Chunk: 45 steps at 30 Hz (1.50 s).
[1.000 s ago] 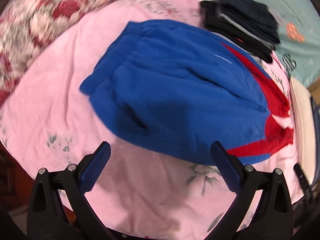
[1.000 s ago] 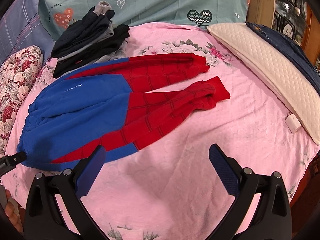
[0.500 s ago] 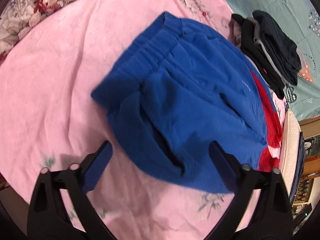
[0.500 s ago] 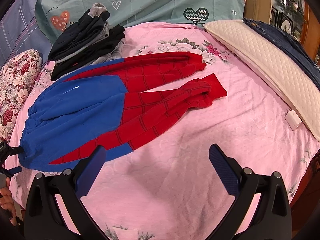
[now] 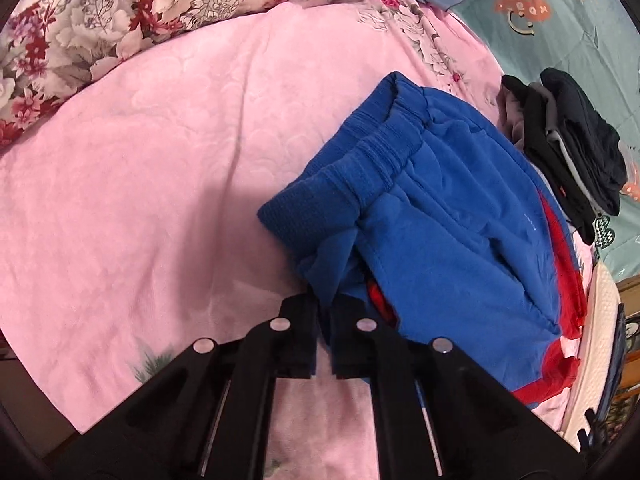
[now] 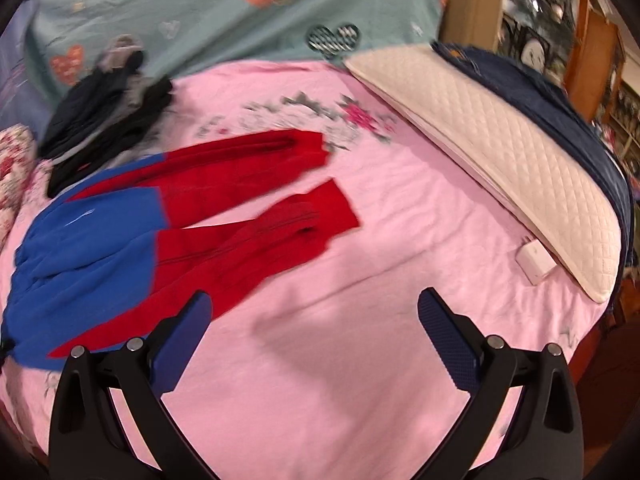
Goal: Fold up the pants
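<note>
Blue and red pants (image 6: 168,224) lie spread on the pink bedsheet (image 6: 360,340), blue waist part at the left, two red legs (image 6: 280,200) reaching toward the middle. In the left wrist view my left gripper (image 5: 325,304) is shut on a corner of the blue waistband (image 5: 320,216), with the fabric bunched between its fingers. My right gripper (image 6: 314,320) stands open above bare sheet, its left finger (image 6: 182,340) close to the lower red leg and nothing between the fingers.
A stack of dark folded clothes (image 6: 104,120) sits at the back left by a teal cover (image 6: 240,12). A white quilted pillow (image 6: 500,160) and dark blue cloth lie along the right edge. A floral pillow (image 5: 120,12) lies beyond the waistband.
My left gripper came down onto the waistband corner and shut on it. The right gripper moved toward the red legs; its view is now blurred.
</note>
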Available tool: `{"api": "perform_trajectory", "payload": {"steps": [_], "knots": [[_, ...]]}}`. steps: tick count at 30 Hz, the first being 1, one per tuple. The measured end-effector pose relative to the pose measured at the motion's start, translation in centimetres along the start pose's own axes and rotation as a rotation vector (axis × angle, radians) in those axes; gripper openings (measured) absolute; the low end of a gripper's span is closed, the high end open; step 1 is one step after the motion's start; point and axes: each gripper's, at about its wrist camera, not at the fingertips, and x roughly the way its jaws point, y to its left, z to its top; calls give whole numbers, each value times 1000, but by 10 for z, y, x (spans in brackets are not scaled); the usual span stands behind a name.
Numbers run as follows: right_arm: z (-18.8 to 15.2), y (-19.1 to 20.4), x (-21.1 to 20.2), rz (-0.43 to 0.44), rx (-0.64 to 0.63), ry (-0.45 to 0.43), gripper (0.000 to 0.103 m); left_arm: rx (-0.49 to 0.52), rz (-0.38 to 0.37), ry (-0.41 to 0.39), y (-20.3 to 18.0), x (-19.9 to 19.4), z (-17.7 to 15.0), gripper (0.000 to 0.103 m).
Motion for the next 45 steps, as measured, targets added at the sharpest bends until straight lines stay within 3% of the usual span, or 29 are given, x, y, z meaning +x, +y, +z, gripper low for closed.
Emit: {"api": "perform_trajectory", "payload": {"steps": [4,6,9,12,14,15,16,18,20,26,32,33,34,35,36,37,40,41,43,45], "knots": [[31,-40,64,132,139,207,102,11,-3,7,2,0,1,4],[41,-41,95,237,162,295,102,9,-11,14,3,0,1,5],[43,-33,121,291,188,355,100,3,-22,24,5,0,2,5],[45,-28,140,294,208,374,68,16,-4,22,2,0,2,5],[47,-24,147,290,206,357,67,21,10,18,-1,1,2,5],[51,-20,149,275,186,340,59,24,16,17,-2,1,3,5],[53,-15,150,265,170,325,41,32,25,14,-4,3,4,6],[55,-13,156,303,174,323,19,40,32,10,-5,3,4,6],[54,-13,151,293,168,300,17,28,23,6,-1,0,4,5],[40,-46,97,332,225,233,17,28,29,-31,13,-25,-11,4],[-12,-72,72,345,251,275,18,66,55,2,21,-24,-19,8],[-20,-71,78,324,244,288,21,74,59,-4,20,-25,-19,11],[-27,-67,87,262,212,307,32,88,59,0,17,-27,-19,25],[-30,-65,90,248,195,289,33,113,67,-9,12,-34,-20,57],[-29,-62,87,239,179,269,41,128,69,-40,9,-43,-21,70],[-26,-58,83,183,147,268,51,145,82,-106,6,-59,-21,75],[-8,-57,58,126,96,191,62,209,115,-211,-9,-90,-13,75],[2,-59,51,128,95,161,66,225,103,-215,-16,-93,-5,76],[28,-60,45,167,103,116,81,269,62,-180,-35,-86,19,76],[61,-57,59,241,108,124,83,298,44,-147,-54,-70,39,76]]}}
